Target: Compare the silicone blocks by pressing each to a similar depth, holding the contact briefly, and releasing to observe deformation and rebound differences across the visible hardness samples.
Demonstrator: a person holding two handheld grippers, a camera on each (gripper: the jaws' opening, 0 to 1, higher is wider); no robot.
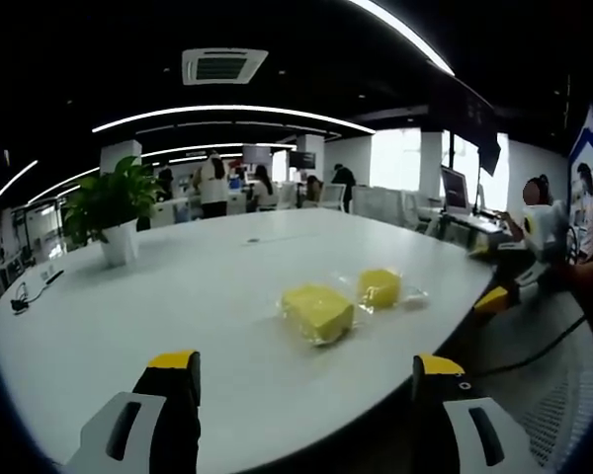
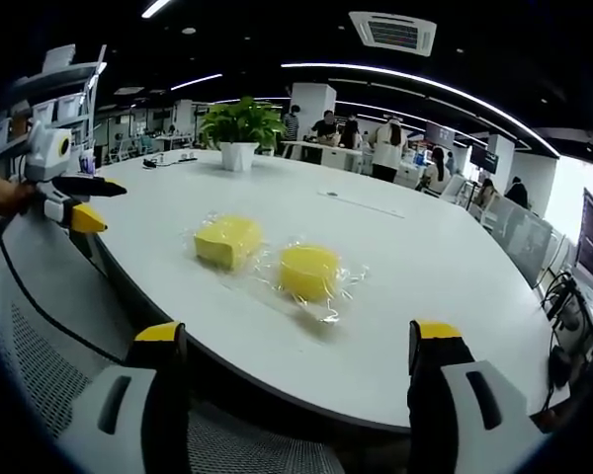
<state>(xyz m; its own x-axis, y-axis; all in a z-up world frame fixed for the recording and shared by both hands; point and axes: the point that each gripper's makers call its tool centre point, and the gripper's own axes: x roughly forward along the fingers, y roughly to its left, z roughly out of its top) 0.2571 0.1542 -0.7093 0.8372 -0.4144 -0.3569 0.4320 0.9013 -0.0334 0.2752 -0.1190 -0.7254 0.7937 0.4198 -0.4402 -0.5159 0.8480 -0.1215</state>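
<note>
Left gripper view looks out across a large white oval table (image 1: 178, 296), and the left gripper (image 1: 306, 380) hangs off the near edge with its yellow-tipped black jaws spread wide, nothing between them. Ahead of it sit two yellow silicone blocks in clear plastic wrap: the square yellow block (image 1: 318, 311) lies nearer, the round yellow block (image 1: 380, 286) just beyond it to the right, side by side with their wrappers touching. At the far right of this view the right gripper (image 1: 504, 291) pokes in, yellow tip showing, off the table's rim. A green potted plant in a white pot (image 1: 114, 212) stands well apart on the far left of the table, and people stand in the background office. Over in the right gripper view, that gripper's own jaws are wide apart and empty too, short of the table edge, with the round block (image 2: 309, 272) closer and the square one (image 2: 227, 242) to its left.
</note>
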